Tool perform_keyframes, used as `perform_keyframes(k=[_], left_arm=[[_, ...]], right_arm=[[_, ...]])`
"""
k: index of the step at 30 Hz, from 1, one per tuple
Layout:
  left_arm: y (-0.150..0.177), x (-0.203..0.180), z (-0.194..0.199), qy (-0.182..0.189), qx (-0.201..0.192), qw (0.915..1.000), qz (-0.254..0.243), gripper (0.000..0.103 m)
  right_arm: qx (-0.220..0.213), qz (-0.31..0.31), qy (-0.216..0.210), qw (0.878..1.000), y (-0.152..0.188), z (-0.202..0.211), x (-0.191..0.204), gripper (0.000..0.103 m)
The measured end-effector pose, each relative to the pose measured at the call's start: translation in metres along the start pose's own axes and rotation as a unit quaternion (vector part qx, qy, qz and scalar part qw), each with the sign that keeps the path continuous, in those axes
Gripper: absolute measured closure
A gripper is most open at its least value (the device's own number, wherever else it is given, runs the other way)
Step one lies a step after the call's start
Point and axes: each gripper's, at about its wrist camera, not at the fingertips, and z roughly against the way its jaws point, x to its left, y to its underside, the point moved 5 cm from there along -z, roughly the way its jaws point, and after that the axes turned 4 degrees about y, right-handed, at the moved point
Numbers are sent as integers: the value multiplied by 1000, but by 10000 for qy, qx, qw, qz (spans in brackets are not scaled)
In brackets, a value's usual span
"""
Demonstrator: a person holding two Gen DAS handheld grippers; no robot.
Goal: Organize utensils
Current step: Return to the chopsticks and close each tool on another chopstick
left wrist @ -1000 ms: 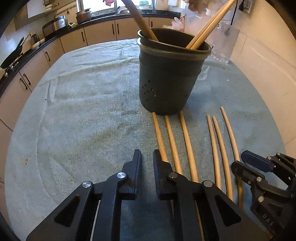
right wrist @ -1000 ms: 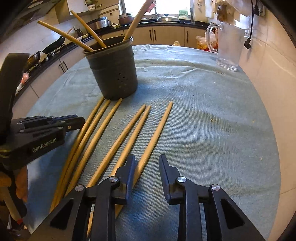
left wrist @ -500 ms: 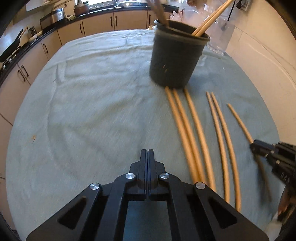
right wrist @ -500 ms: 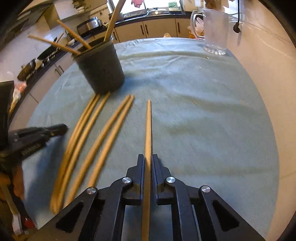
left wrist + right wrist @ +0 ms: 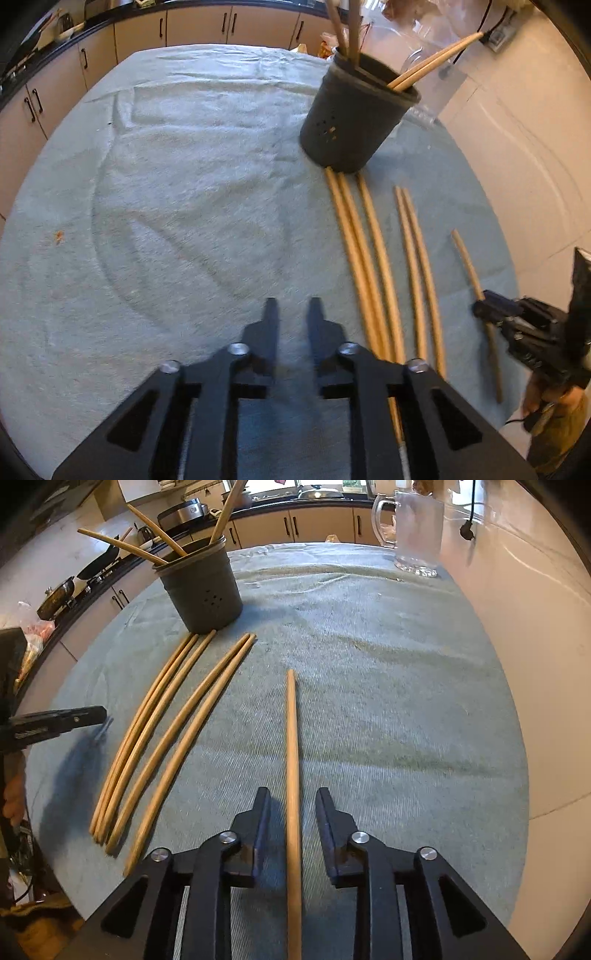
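Note:
A dark grey utensil holder stands on the cloth with several wooden chopsticks leaning out of it. More chopsticks lie flat in front of it: a bundle of three, then a pair. A single chopstick lies apart to the right. My right gripper straddles that single stick; its jaws are opening and the pads stand clear of the wood. My left gripper hovers left of the bundle, its jaws opening with nothing between them.
A grey-green towel covers the table. A glass pitcher stands at the far right corner, by a tiled wall. Kitchen cabinets and a counter run behind. A hand holds the right gripper's handle.
The right gripper shut on the rightmost chopstick, swung it away from the pair, then spread its jaws. The left gripper pulled back to the left of the sticks, shut on nothing, then reopened.

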Motion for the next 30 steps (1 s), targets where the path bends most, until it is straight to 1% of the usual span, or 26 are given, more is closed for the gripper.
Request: perform_keyframes(k=[3,5,7,8,10,11,13,16,19,21,23,25,27,28,29,30], left_arm=[[-12,-17,-9,186,-128,9997,-109,81],[-22,-25,-19,236,-182,9994,-175,81],[-24,-33,-25,99,-196,9992,-347,81],[-27,-35,-34,-65,-141,9988,-454,81],[-30,-38,-39,-250,-241,9978,-563,85],[-31,-39,-42,-272,-174,9977,-588,88],[-32,-38,-41,-362,-180,9975,-579,94],[-34,-38,-42,-356,-179,9974,-607,94],[-39,-43,-45,-527,-111,9964,-661,94],[-45,-45,-49,-597,-86,9964,-604,94],[-48,-46,-52,-612,-80,9963,-605,93],[-44,-43,-51,-586,-73,9966,-567,95],[-38,-39,-47,-583,-49,9966,-582,97],[-34,-36,-43,-590,-41,9965,-586,97],[-28,-31,-39,-574,-28,9967,-573,97],[-23,-27,-37,-562,-14,9969,-559,97]], right_arm=[[-30,-2,61,10000,-10,-6,0,76],[-53,-51,65,10000,-16,-10,0,75],[-108,-71,75,9999,-19,-11,0,74],[-127,-82,70,9999,-19,-11,0,74],[-163,-119,36,9998,-18,-10,0,74],[-172,-136,17,9998,-18,-10,-1,74],[-198,-169,-32,9997,-17,-10,-1,74],[-235,-188,-91,9995,-17,-9,-2,74],[-253,-181,-92,9995,-18,-10,-3,74],[-225,-160,-58,9996,-20,-11,-4,74],[-142,-177,7,9997,-28,-14,-2,74],[-83,-160,57,9998,-38,-19,-1,74],[-63,-142,70,9999,-44,-22,0,83],[-33,-219,72,9997,-46,-23,-2,91],[-19,-283,63,9996,-45,-23,-4,95],[-8,-327,25,9995,-43,-22,-6,96]])
